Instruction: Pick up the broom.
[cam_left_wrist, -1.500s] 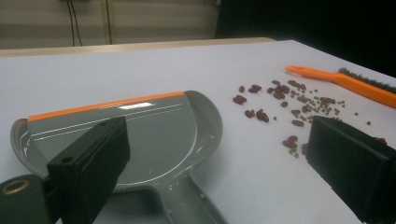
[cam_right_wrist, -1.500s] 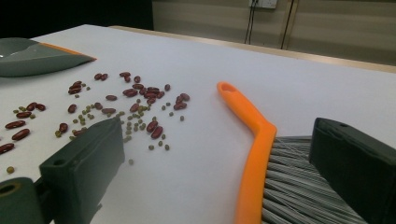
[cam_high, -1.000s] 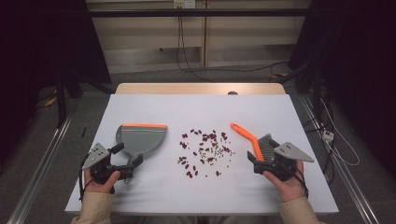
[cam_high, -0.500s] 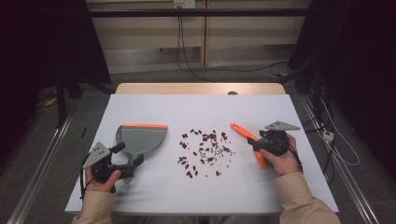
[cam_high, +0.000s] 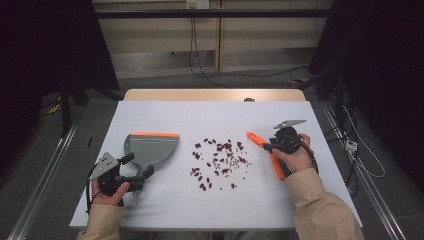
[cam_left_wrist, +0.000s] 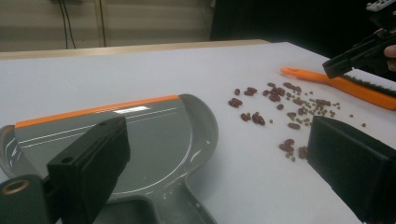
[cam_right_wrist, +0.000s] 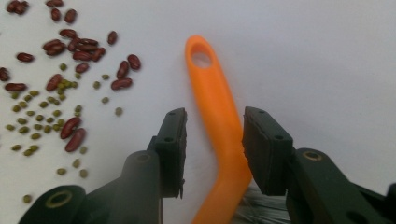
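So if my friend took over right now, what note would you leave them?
Right gripper: straddles the orange brush handle; its jaws have just been closing, but a gap shows on each side, so no grip yet.
Left gripper: open, hovering at the handle end of the grey dustpan, holding nothing.
Beans: scattered on the table between dustpan and brush.
Done: nothing swept; the dustpan is empty.
Left, likely: close on the brush, take the dustpan, sweep the beans into it.
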